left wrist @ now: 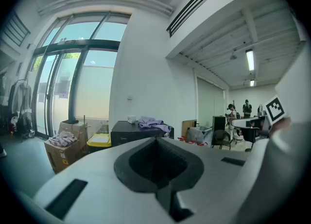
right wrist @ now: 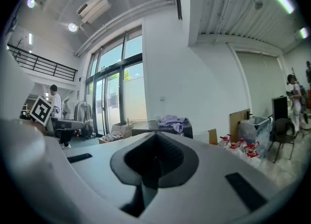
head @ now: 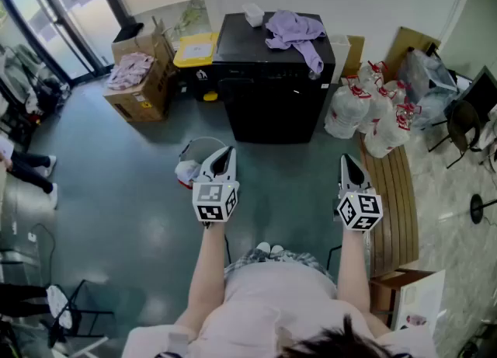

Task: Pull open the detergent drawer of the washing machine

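Black washing machine [head: 276, 77], markings unreadable, left claw [head: 227, 151], right claw [head: 345, 159] closed

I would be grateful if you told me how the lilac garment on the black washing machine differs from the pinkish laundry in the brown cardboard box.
The lilac garment is spread on the black washing machine, one end trailing to its front edge. The pinkish laundry is heaped in the open brown cardboard box on the floor. Both are crumpled cloth.

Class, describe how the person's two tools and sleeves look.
The left tool and right tool are white, tapering shells with dark grey padded insides; each carries a white cube printed with black square markers. The person wears a pale short-sleeved top.
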`<state>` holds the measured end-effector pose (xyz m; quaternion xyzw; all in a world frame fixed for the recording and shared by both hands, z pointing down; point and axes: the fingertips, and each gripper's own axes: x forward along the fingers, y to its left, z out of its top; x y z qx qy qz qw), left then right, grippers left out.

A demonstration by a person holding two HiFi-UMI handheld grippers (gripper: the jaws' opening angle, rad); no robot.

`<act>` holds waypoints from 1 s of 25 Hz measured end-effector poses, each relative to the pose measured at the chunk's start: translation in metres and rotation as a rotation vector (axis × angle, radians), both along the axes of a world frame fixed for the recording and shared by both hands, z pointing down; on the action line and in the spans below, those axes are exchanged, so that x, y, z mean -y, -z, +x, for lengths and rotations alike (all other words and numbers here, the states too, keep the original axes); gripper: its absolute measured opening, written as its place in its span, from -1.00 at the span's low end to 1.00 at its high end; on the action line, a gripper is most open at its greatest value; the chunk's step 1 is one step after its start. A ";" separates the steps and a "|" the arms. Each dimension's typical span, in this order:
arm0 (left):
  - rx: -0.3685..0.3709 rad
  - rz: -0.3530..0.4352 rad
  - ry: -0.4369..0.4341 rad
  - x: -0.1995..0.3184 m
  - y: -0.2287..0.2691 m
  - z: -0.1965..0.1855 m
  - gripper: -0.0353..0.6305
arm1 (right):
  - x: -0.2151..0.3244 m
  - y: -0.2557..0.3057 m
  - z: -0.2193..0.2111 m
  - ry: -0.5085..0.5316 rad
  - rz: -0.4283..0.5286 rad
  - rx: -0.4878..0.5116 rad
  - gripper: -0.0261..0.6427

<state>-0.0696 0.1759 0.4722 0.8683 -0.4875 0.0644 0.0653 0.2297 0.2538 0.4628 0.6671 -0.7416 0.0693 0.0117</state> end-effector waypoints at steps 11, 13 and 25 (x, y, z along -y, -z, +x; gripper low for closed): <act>0.004 -0.011 -0.020 0.002 -0.002 0.006 -0.82 | 0.001 0.001 -0.006 0.020 0.003 0.003 -0.88; 0.002 -0.010 -0.024 0.002 -0.001 0.007 -0.82 | 0.001 0.001 -0.006 0.023 0.003 0.005 -0.88; -0.029 -0.024 -0.071 0.002 -0.008 0.011 -0.81 | 0.006 -0.007 -0.019 0.034 -0.003 0.034 -0.88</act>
